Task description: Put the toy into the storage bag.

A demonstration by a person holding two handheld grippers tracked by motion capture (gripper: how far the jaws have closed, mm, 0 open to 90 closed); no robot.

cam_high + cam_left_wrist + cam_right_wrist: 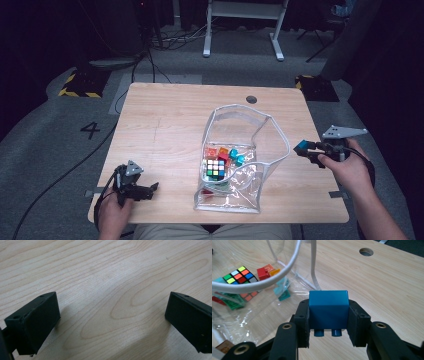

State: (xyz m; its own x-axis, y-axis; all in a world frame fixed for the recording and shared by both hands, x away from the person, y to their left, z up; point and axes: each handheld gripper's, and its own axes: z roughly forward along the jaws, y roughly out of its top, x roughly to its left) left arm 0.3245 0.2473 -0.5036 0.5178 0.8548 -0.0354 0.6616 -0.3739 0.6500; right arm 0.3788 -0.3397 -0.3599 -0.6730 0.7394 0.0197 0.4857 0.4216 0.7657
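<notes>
Left gripper (pixel 150 189) sits low at the near left corner, held in the left hand (pixel 114 212), jaws spread wide with nothing between them. Right gripper (pixel 303 149) is up at the right edge, right hand (pixel 347 170) wrapped around it, jaws clamped, forearm angling in from bottom right.

Lab: hazard-taped floor (pixel 79 85), trailing cables (pixel 172 37).

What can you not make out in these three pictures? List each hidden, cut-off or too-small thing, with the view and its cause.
1. The blue brick: its sides are covered by the right tongs in the right gripper view.
2. Toys under the puzzle cube in the clear bag: too small and behind glare, high view.
3. The left tongs: cut off by the bottom edge, left gripper view.
</notes>
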